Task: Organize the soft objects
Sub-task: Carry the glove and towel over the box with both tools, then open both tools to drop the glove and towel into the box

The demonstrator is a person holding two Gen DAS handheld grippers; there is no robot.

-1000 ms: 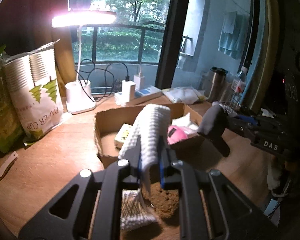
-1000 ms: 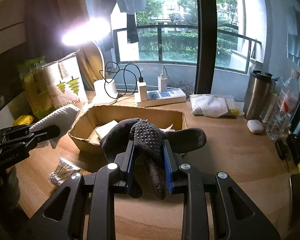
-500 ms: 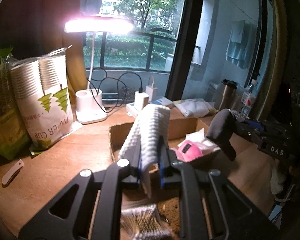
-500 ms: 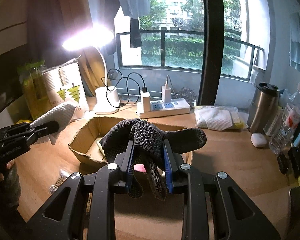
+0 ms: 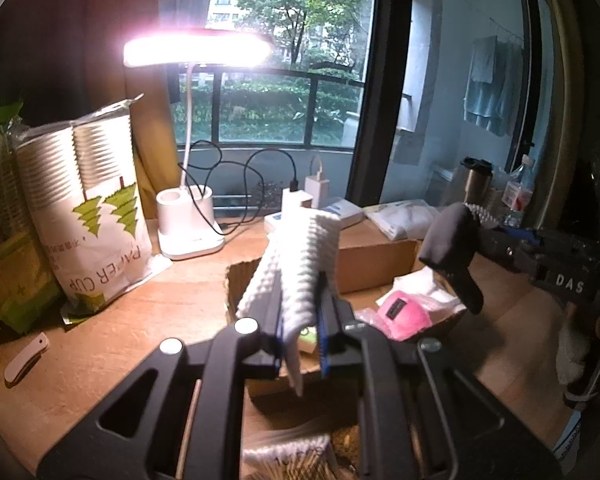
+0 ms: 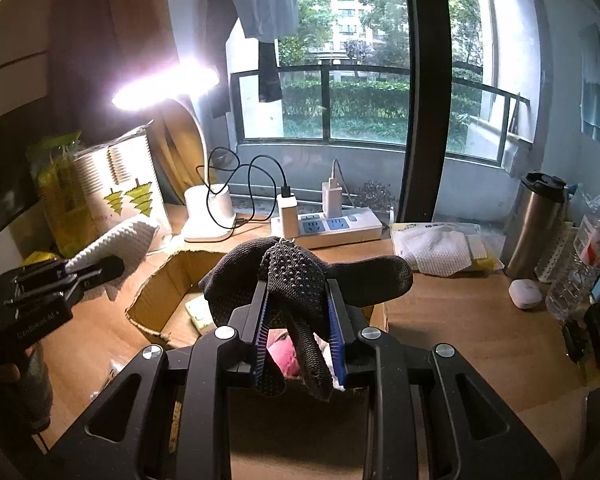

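My left gripper [image 5: 300,312] is shut on a white knitted cloth [image 5: 300,256] and holds it above the near left corner of an open cardboard box [image 5: 376,260]. My right gripper [image 6: 296,308] is shut on a black dotted glove [image 6: 296,276] and holds it over the same box [image 6: 160,300]. In the left wrist view the glove [image 5: 452,248] hangs at the right, over the box's right side. In the right wrist view the white cloth [image 6: 116,240] shows at the left. A pink soft item [image 5: 404,314] and white packets lie in the box.
A lit desk lamp [image 5: 188,216] and a paper cup bag [image 5: 88,216] stand at the left. A power strip [image 6: 328,226] with chargers, a packet of white cloths [image 6: 436,248], a steel mug [image 6: 536,228] and bottles line the back. A cotton swab bag [image 5: 288,456] lies below the left gripper.
Both grippers have risen and moved forward toward the box, each still holding its item. The box now lies closer beneath them.
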